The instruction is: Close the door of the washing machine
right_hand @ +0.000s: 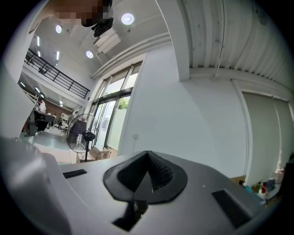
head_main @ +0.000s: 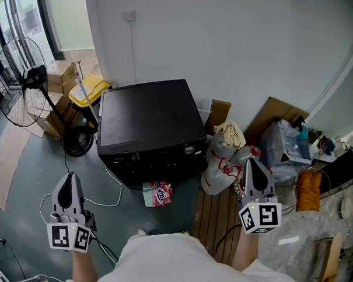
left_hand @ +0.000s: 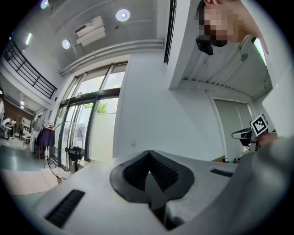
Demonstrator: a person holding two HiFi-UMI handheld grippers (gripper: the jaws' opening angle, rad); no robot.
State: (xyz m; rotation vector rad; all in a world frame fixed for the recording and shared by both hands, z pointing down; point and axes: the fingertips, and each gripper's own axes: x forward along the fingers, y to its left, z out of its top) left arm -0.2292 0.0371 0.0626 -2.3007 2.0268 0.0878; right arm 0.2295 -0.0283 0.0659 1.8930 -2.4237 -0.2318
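Ahead of both grippers, centre of head view: black washing machine (head_main: 151,119) on grey floor (head_main: 23,177), against white wall (head_main: 227,46); front face in shadow, door state unclear. Left hand-held gripper (head_main: 70,178) low left of machine, right hand-held gripper (head_main: 250,165) off its right front corner, both clear of it. Both jaw pairs pressed together, nothing between. Fan (head_main: 24,81), cardboard boxes (head_main: 61,74), yellow bin (head_main: 88,90) left of machine; stuffed bags (head_main: 225,151), wooden pallet (head_main: 217,215) right; packet (head_main: 158,193) on floor at front. Both grippers point forward, roughly level.

Hand-held gripper (right_hand: 148,157) (jaws together) before white wall (right_hand: 193,114)
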